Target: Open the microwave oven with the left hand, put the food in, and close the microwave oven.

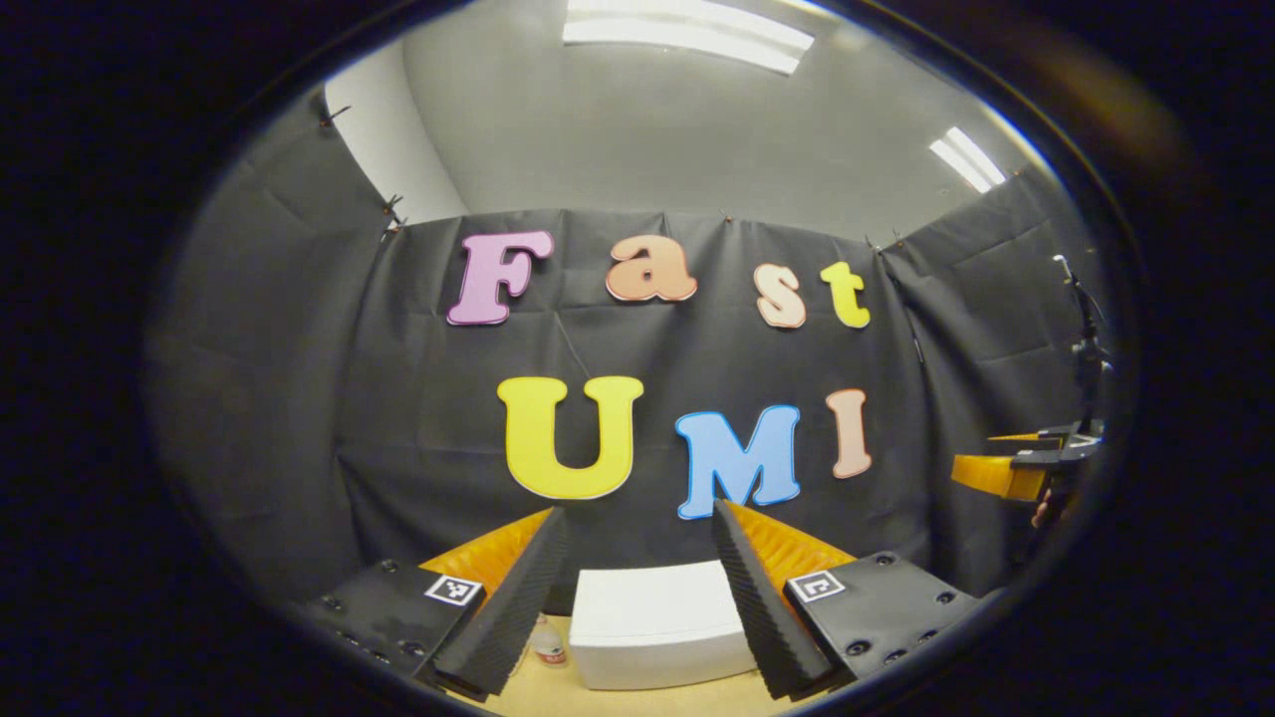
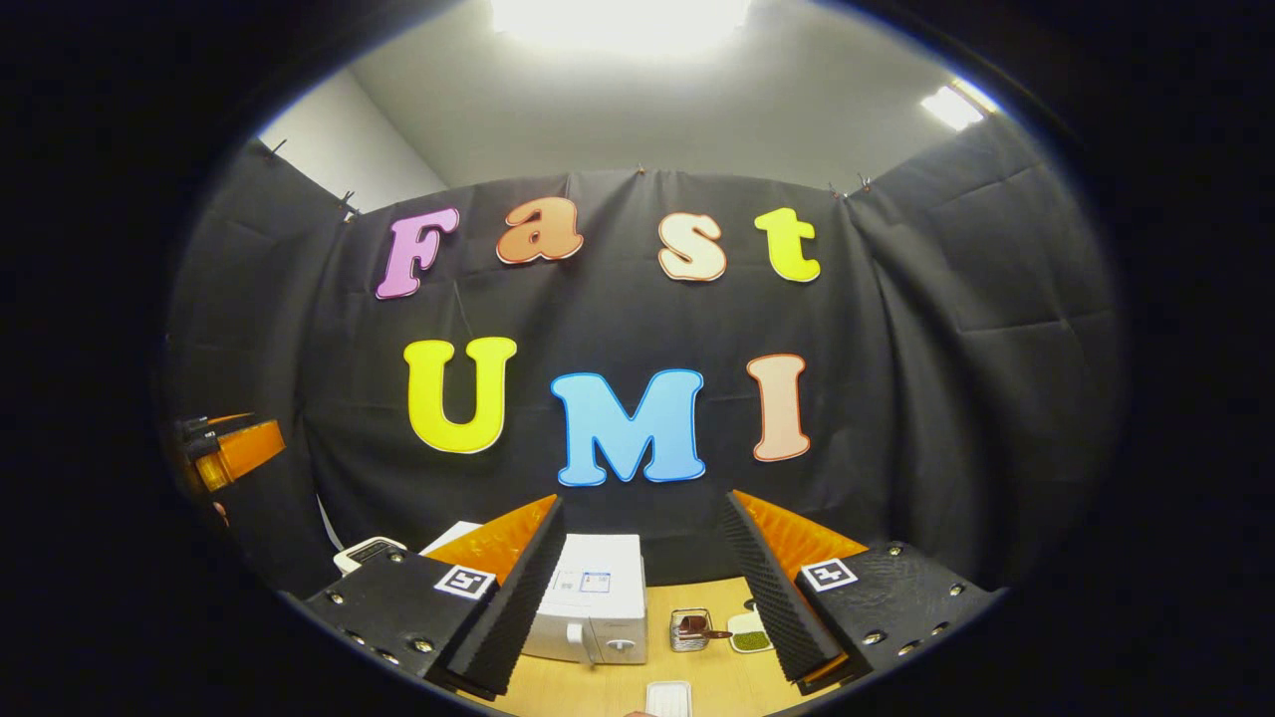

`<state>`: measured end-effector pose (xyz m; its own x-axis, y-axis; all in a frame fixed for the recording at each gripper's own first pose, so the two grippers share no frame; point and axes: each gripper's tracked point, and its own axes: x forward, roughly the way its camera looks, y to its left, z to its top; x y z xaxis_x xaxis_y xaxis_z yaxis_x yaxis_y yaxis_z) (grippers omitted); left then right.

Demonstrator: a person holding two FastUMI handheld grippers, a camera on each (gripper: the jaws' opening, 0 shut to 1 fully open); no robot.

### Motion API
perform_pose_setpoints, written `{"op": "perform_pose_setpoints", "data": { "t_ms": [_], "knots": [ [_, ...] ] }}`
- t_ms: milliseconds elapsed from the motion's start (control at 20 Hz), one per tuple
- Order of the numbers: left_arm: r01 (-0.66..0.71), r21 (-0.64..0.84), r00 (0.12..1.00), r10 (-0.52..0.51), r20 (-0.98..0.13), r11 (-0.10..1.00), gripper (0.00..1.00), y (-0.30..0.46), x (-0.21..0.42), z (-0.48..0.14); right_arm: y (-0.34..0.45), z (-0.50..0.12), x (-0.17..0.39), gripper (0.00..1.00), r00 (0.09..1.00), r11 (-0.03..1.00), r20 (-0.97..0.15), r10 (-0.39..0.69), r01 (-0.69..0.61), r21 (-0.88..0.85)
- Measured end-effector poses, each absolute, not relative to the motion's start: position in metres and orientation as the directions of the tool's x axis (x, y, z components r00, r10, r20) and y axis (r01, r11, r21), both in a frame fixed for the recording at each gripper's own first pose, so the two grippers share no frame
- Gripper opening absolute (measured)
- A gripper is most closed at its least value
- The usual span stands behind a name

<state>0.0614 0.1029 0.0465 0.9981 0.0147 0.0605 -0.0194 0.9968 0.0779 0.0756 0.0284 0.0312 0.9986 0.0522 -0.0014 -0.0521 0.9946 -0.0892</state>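
Observation:
The white microwave oven (image 2: 593,602) stands on the wooden table in the right gripper view, its door shut and a knob low on its front. In the left gripper view its white top (image 1: 652,622) lies low between my fingers. My left gripper (image 1: 637,510) is open, held above and short of the microwave, with nothing between its fingers. My right gripper (image 2: 642,500) is open too, raised over the table. A small dish of green food (image 2: 749,637) and a little container with something brown (image 2: 690,629) sit right of the microwave. A white tray (image 2: 668,697) lies nearer.
A small bottle (image 1: 548,645) stands left of the microwave. A white device (image 2: 369,551) sits behind my right gripper's left finger. Each view catches the other gripper far off at its edge (image 1: 1026,468) (image 2: 224,448). Black cloth walls close the booth.

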Motion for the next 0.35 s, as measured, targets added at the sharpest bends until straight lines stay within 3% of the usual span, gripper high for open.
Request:
{"op": "perform_pose_setpoints", "data": {
  "t_ms": [350],
  "knots": [
    [0.019, 0.043, 0.997, -0.022, 0.074, 0.999, 0.96, 0.109, 0.042, 0.053, 0.055, 0.041, 0.049, 0.96, 0.998, 0.992, 0.011, 0.061, -0.059, -0.115]
  ]
}}
